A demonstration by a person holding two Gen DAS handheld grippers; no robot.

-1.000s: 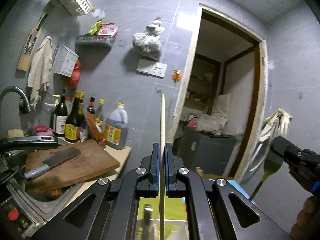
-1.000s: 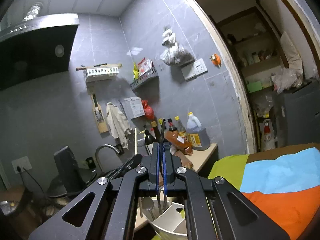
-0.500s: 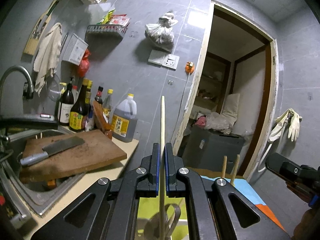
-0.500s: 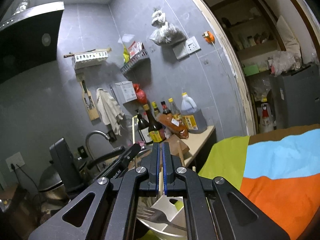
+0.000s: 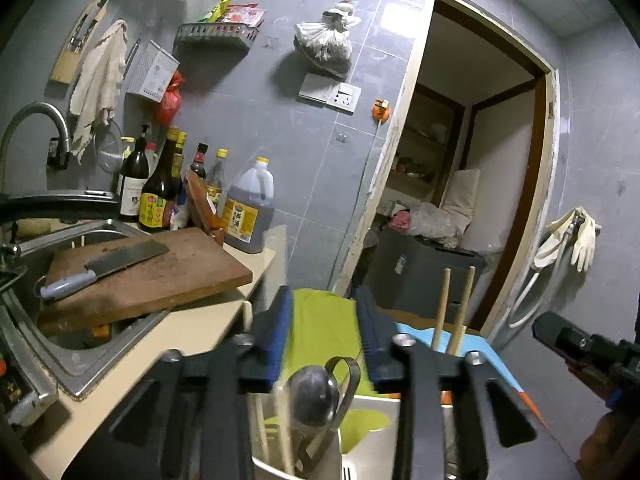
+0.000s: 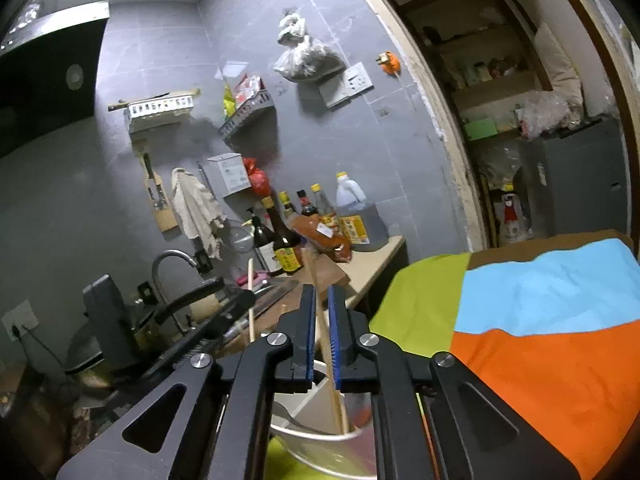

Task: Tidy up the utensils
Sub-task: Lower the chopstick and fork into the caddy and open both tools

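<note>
The chopstick (image 6: 325, 344) leans in the white holder (image 6: 320, 432), its tip down in a compartment, its shaft crossing between the blue pads of the right gripper (image 6: 322, 334), which have just parted slightly; I cannot tell whether they press it. It looks light, stiff and smooth, likely to slip or tip, so it is best pinched mid-shaft. The left gripper (image 5: 325, 334) has just opened and is empty above a spoon (image 5: 310, 394) in the holder. Two more chopsticks (image 5: 454, 308) stand beside it.

Upright chopsticks (image 5: 441, 308) and a spoon (image 5: 310, 394) crowd the white holder (image 6: 320, 436) from above. The colourful cloth (image 6: 540, 320) to its right lies open; the cutting board (image 5: 160, 272) blocks the left.
</note>
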